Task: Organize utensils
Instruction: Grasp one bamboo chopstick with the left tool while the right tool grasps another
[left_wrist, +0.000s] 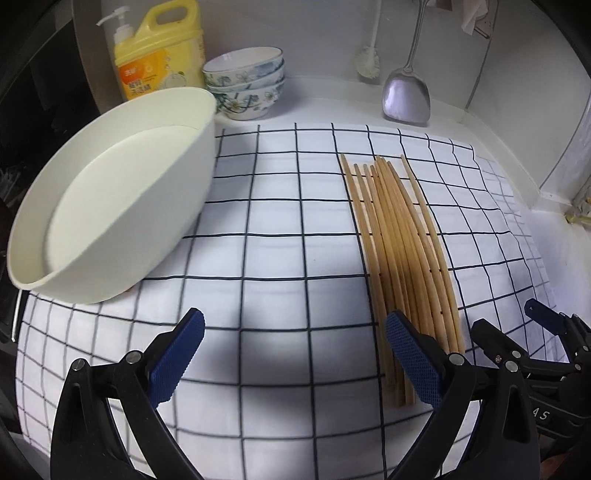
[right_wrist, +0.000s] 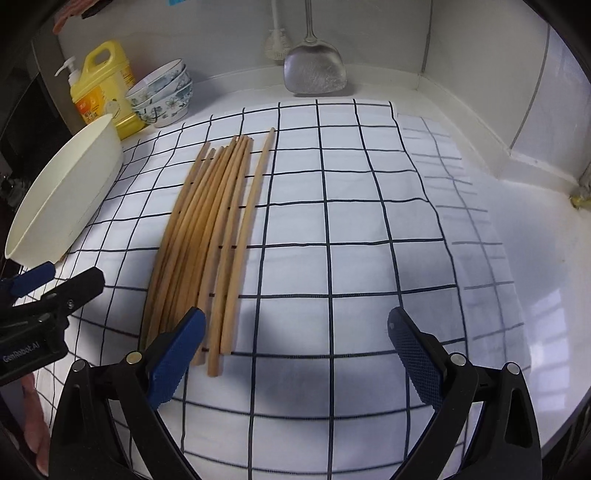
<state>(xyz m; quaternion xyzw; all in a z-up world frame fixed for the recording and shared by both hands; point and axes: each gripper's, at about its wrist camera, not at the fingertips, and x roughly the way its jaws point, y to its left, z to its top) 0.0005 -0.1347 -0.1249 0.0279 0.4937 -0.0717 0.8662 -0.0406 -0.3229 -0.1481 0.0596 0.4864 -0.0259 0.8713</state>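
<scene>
Left claw (left_wrist: 293, 350): blue-padded fingers spread wide, empty, hovering low over the cloth; its right finger sits just beside the near ends of the chopsticks.

Right claw (right_wrist: 295, 350): fingers likewise spread wide, empty; its left finger overlaps the near ends of the bundle in its own view.

Wooden chopsticks (left_wrist: 402, 251): a loose sheaf lying flat on the cloth, roughly parallel, tips toward 12 o'clock; one stick lies slightly apart on the 3 o'clock side. At 2 o'clock from the left claw, 11 o'clock from the right.

Checked cloth (left_wrist: 280, 206): white with a dark grid, spread over the white desk (left_wrist: 325, 107).

White basin (left_wrist: 110, 206): tilted, at 10 o'clock of the left claw, empty as far as shown.

Background, 12 o'clock: yellow detergent bottle (left_wrist: 159, 55), stacked floral bowls (left_wrist: 245, 85), metal spatula (left_wrist: 406, 96), white brush (left_wrist: 367, 62).

Progress, judged: early. Chopsticks lie gathered but none is gripped or stowed; picking up and placing appears wholly outstanding. Destination not evident.
</scene>
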